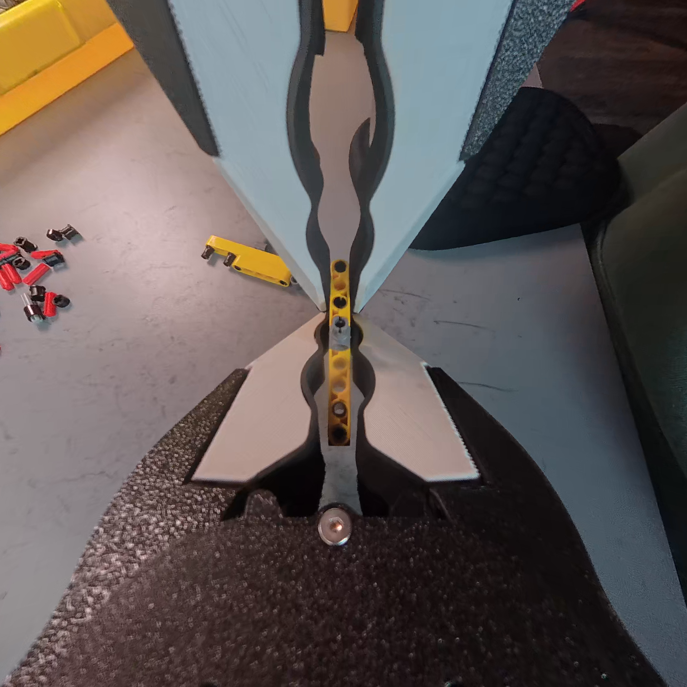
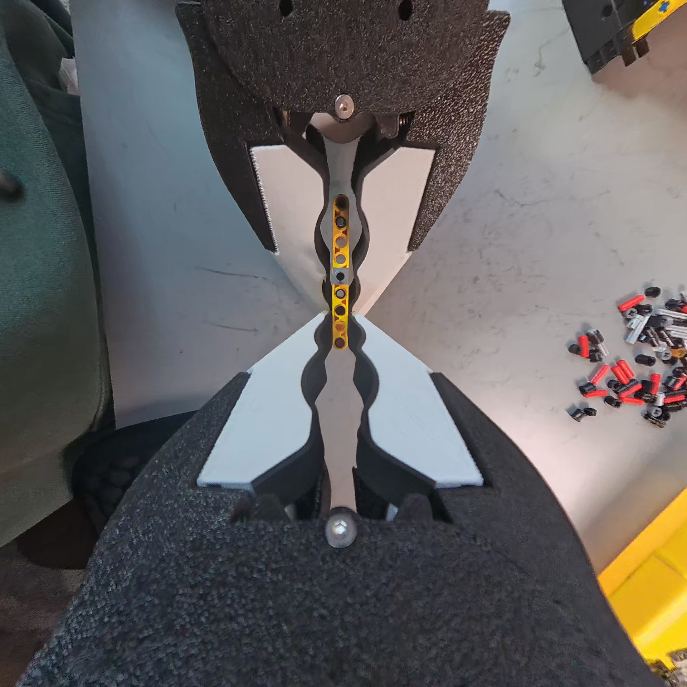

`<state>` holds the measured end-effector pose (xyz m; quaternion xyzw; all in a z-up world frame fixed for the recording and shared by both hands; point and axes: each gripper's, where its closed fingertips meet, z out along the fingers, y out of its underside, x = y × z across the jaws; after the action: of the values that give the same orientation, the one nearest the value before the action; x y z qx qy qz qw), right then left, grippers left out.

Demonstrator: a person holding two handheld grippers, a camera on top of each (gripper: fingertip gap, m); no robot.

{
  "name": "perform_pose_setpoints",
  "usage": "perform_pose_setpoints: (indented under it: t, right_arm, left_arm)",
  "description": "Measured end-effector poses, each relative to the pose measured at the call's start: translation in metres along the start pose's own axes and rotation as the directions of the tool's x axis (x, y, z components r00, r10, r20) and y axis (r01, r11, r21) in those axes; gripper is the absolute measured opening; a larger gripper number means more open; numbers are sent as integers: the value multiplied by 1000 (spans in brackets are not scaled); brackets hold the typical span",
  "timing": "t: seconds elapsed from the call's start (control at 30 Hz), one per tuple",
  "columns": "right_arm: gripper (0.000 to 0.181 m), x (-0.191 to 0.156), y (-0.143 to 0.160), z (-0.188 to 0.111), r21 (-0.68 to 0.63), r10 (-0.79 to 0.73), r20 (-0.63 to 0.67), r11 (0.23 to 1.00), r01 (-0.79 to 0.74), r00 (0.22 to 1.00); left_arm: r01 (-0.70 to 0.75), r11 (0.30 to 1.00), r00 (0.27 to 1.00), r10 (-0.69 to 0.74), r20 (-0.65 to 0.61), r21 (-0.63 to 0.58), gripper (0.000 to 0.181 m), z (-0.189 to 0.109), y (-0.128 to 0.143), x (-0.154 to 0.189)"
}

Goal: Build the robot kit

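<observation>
Tabletop (image 1: 130, 167), grey and scuffed, carries everything; yellow bins are cut off at its edges. Tip to tip above it, left gripper (image 1: 339, 319) and right gripper (image 2: 340, 316) both clamp one yellow holed beam (image 1: 339, 371), hiding its sides. Grey connector (image 1: 339, 332) sits mid-beam. Loose red and black pins (image 2: 643, 357) lie well apart from the beam, bare tabletop between.

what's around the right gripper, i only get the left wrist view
Observer: past the yellow beam that the right gripper holds, a black and yellow block sits on the table, off to the right.
Operator: and the other side
Observer: a green cushion runs along the table's left edge.
Operator: is the pin pile just red and black
Observer: no, the pile also has long grey tubes.
</observation>
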<state>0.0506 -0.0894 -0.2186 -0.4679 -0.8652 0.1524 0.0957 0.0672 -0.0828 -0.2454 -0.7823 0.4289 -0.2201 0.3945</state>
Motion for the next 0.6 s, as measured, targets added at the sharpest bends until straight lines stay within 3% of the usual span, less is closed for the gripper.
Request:
perform_pose_setpoints:
  t: [0.13,0.2,0.3,0.6]
  right_arm:
    - [6,-1,0,2,-6,14,7,1000,-14,1000]
    - [7,-2,1,2,4,25,2,1000,-25,1000]
    - [7,-2,0,2,26,42,-4,999,-42,999]
    - [7,-1,-1,7,145,103,24,984,-105,994]
  left_arm:
    - [-7,1000,1000,7,-9,-23,9,1,5,1]
    - [-21,1000,1000,20,-5,-23,20,-8,6,2]
    - [12,997,1000,-12,5,79,10,-28,-9,1]
    - [17,997,1000,-17,-4,72,7,-27,-9,1]
